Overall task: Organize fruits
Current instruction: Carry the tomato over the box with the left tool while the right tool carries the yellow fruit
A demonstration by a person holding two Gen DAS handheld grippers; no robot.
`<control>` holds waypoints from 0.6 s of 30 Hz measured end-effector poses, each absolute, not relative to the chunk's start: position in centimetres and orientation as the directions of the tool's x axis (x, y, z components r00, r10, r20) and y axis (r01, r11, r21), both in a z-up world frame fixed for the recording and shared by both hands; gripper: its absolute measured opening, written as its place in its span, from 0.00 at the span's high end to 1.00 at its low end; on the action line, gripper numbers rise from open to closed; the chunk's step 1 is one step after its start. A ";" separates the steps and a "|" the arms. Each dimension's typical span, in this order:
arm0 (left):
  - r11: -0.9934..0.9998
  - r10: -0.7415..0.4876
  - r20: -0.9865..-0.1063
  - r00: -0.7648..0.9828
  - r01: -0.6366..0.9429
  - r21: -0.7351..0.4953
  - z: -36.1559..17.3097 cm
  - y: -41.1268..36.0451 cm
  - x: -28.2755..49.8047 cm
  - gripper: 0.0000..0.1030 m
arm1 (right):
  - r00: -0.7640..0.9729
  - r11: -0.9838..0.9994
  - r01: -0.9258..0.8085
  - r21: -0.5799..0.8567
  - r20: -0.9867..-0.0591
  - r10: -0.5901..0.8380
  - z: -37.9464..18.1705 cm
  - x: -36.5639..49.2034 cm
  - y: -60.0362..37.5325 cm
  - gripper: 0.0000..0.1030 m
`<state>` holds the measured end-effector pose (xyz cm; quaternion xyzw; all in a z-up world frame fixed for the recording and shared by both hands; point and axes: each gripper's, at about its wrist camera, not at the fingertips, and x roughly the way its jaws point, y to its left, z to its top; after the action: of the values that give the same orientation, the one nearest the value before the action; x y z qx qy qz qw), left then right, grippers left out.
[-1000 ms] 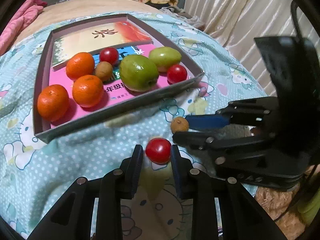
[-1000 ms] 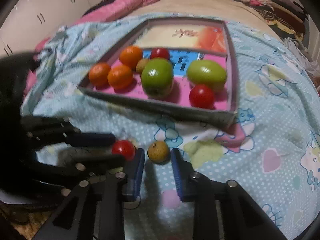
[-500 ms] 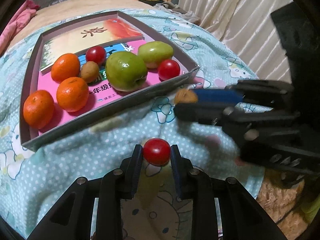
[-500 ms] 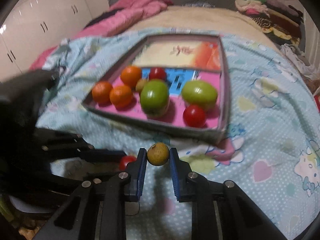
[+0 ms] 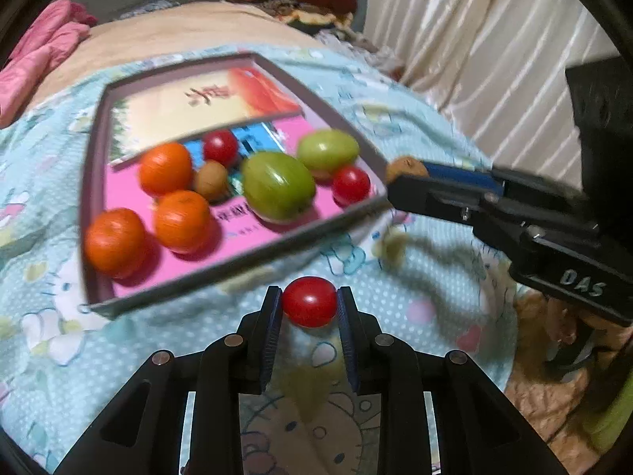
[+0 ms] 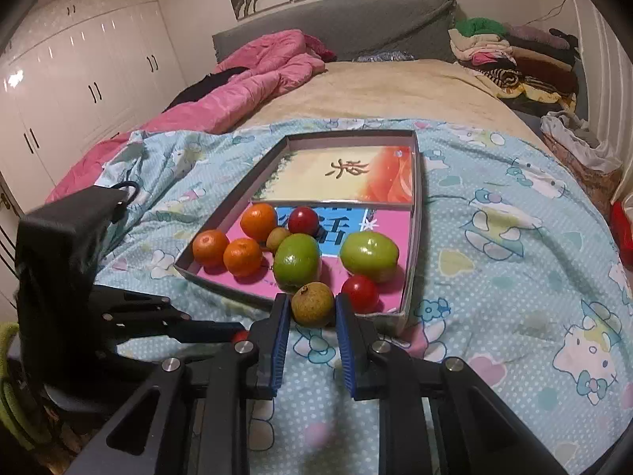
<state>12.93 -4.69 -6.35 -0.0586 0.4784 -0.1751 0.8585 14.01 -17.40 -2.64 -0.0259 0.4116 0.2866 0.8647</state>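
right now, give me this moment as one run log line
left gripper: shut on cherry tomato | right gripper: shut on brown fruit | both fruits lifted off the blanket | tray: eight fruits inside

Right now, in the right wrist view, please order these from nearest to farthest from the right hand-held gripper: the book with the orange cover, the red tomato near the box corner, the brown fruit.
1. Brown fruit, between the right hand-held gripper pads.
2. Red tomato, in the box's near right corner.
3. Book with the orange cover, at the box's far end.
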 end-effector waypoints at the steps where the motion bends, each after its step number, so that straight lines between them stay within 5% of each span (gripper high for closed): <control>1: 0.932 -0.360 -0.789 0.498 0.236 -0.276 -5.8 -4.2 12.8 0.73 | 0.500 0.834 -0.517 0.193 -0.723 0.477 -2.6 14.0 -17.4 0.77; 18: 0.961 -0.268 -0.723 0.637 0.127 -0.245 -2.8 -0.7 14.6 0.73 | 0.592 0.850 -0.503 0.160 -0.653 0.473 -1.0 15.0 -17.7 0.77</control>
<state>14.64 -0.66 -2.77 -0.0861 0.4117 -0.1096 0.9006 15.00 -17.71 -1.00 -0.0207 0.3595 0.2734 0.8919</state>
